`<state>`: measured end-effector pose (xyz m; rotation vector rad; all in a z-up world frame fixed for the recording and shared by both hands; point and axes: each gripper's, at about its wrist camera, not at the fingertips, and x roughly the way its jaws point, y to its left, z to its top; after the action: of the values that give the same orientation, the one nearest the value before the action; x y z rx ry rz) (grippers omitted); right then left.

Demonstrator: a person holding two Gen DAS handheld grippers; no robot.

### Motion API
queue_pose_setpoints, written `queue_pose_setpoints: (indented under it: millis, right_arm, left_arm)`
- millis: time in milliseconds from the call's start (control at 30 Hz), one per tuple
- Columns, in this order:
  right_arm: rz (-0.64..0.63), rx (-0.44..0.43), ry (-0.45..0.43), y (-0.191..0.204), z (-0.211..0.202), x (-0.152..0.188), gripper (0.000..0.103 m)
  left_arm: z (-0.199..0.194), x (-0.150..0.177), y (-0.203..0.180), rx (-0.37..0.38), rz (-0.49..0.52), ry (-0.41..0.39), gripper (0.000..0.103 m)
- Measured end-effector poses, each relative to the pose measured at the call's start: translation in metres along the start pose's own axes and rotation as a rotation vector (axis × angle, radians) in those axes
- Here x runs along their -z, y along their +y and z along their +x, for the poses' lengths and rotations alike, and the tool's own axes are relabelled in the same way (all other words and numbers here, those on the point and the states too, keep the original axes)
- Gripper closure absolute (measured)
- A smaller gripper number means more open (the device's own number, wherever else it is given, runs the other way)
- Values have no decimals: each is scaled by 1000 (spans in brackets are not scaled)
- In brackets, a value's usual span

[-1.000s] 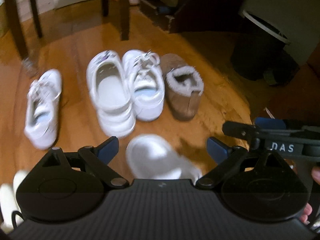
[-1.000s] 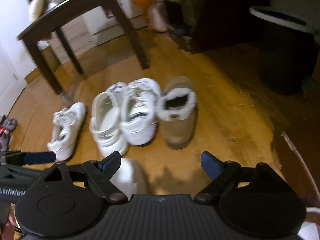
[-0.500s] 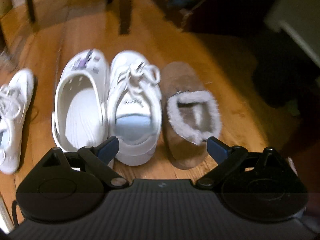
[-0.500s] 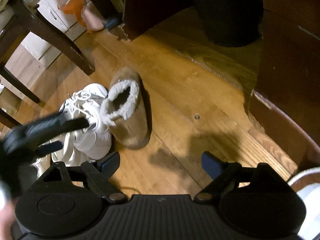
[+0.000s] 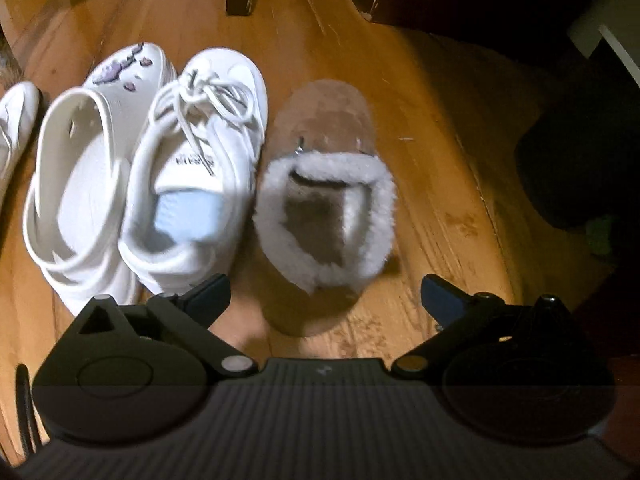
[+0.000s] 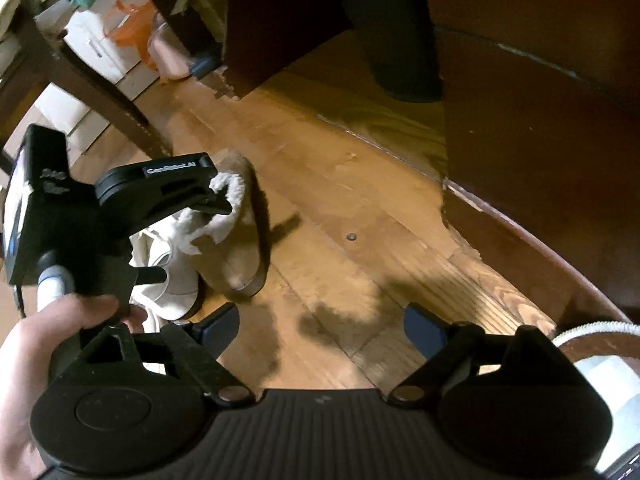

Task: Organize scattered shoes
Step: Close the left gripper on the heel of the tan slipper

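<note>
the left gripper [image 5: 324, 294] hangs low over the wooden floor [image 5: 432, 128] with its jaws spread wide and nothing between them; the heel of a tan slipper [image 5: 324, 200] lies just ahead of the gap. the slipper is brown suede with a thick, pale fleece collar round its opening and a darker lining inside, toe pointing away. touching its left side stands a white lace-up sneaker [image 5: 200, 168], laces tied in a loose bow, with a light blue insole and a printed label on the tongue. pressed against that is a white clog [image 5: 84, 176] with a heel strap and small purple charms on the toe. the edge of another white shoe [image 5: 16, 128] shows at the far left, a little apart from the clog.

the right gripper [image 6: 320, 328] also has its jaws open and empty, hovering over bare floor to the right of the row. in its view a hand [image 6: 44, 344] holds the left tool above the slipper and sneaker. dark wooden furniture [image 6: 540, 120] stands near on the right.
</note>
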<state>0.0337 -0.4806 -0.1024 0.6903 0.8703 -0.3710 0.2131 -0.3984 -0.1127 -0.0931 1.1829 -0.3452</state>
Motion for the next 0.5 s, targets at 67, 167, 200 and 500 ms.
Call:
queue_pose_setpoints:
  millis: [67,167,200,500]
  right_arm:
    - [13,3,8,-6,3,2,13]
    - [28,3,9,-12,6,2,13]
    - [27,2,6,-13,6,2,13]
    - [-143,31,-43,4,7,4,13]
  left_arm:
    - [3,-1,5,5,-80,8,0]
    - [1,1,8,4,-134,-9,0]
    - [-1,1,8,0,-136,-23,0]
    - [21,-6,-4,-7,52,-24,67]
